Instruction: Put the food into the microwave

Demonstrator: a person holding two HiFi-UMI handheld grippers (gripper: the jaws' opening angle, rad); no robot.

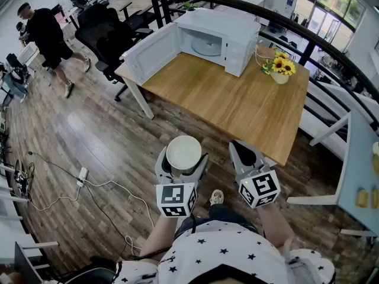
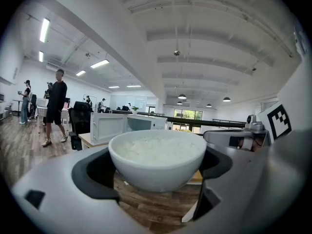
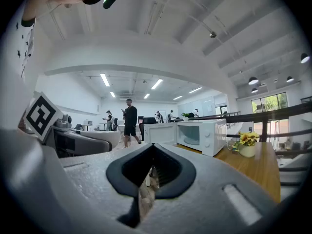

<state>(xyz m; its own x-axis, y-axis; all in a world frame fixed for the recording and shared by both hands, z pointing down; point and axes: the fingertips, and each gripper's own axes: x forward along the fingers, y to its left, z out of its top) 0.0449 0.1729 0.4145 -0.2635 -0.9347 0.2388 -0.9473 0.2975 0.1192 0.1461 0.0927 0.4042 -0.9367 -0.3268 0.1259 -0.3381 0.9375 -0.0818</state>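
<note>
The food has been picked up but not delivered. The bowl of rice sits between the jaws of the left gripper, which stand spread wide. Their dark pads press on the bowl's left and right sides and carry it level in the air above the wooden floor. The rice fills the bowl to just under the rim, and none appears to have spilled.

The right gripper is just to the right of the bowl. Its jaws are closed together with nothing between them.

The microwave stands at the far side of the wooden table, well apart from the bowl, with the near part of the table between them. The microwave door is swung open to the left, and the glass turntable inside looks bare. Opening the door is therefore done.

What seems left is to carry the bowl forward over the table, set it on the turntable, release it and close the door. A pot of sunflowers stands just right of the microwave, clear of the open cavity.
</note>
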